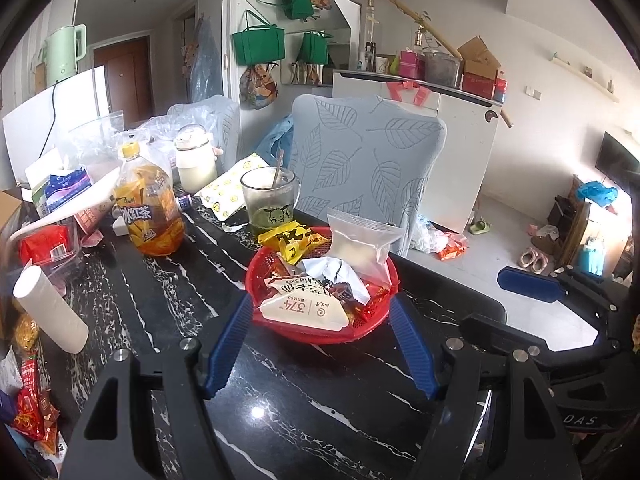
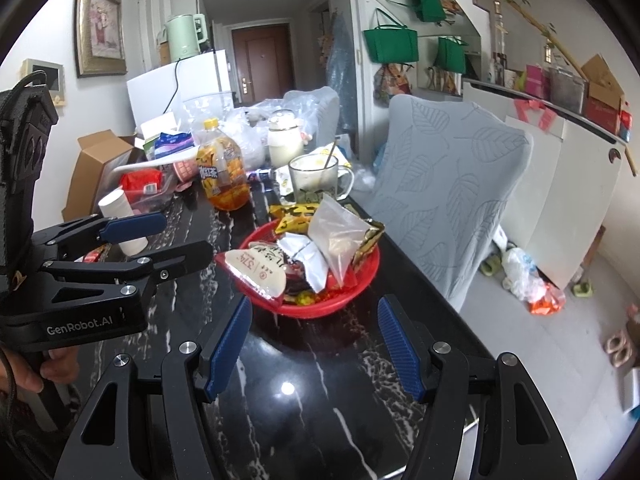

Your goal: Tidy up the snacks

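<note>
A red basket (image 1: 304, 334) (image 2: 360, 280) full of snack packets stands on the black marble table (image 1: 280, 400) (image 2: 304, 400). On top lie a white triangular packet (image 1: 304, 308) (image 2: 256, 270), a clear bag (image 1: 362, 246) (image 2: 340, 236) and a yellow packet (image 1: 290, 242) (image 2: 294, 216). My left gripper (image 1: 320, 340) is open and empty, its blue fingers either side of the basket's near rim; it also shows in the right wrist view (image 2: 160, 236). My right gripper (image 2: 314, 346) is open and empty just short of the basket; it also shows in the left wrist view (image 1: 496, 300).
Behind the basket stand a glass mug (image 1: 270, 198) (image 2: 316, 180), an iced-tea bottle (image 1: 150, 204) (image 2: 222, 176) and a milky jar (image 1: 196, 160). A paper roll (image 1: 50, 314) and loose red snack packets (image 1: 34, 404) lie at the left. A leaf-pattern chair (image 1: 360, 160) (image 2: 448, 184) stands beside the table.
</note>
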Available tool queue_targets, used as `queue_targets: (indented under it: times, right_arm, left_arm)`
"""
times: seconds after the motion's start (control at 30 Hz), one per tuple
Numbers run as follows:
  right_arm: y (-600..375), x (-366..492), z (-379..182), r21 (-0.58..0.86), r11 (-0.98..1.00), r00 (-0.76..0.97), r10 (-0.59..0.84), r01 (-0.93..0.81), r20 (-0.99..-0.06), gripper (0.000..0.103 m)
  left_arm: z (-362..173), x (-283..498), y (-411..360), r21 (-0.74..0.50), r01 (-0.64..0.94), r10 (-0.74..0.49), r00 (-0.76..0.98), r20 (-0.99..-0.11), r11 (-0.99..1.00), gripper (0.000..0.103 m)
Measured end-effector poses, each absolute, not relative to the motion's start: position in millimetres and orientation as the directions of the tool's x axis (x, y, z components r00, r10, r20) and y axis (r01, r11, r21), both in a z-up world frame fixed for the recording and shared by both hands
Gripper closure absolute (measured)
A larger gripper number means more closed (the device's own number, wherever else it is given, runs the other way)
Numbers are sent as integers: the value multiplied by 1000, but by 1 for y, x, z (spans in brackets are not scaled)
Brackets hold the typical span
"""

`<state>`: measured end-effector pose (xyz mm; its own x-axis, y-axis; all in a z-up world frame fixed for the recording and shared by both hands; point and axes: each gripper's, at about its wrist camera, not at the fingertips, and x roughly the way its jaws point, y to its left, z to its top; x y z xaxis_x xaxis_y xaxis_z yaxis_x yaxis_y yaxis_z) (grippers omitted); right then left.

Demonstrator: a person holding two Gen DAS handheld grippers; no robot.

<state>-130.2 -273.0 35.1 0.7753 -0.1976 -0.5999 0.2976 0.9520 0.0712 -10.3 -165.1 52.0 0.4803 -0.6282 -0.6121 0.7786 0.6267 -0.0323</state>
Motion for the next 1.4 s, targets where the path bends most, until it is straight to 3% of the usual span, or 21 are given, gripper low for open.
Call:
queue_targets:
  times: [1.4]
  right_arm:
    - [-264, -134, 41, 53, 954, 770, -203, 294, -605, 37]
  left_arm:
    - [60, -14, -160, -64, 780, -652, 471, -595, 622, 33]
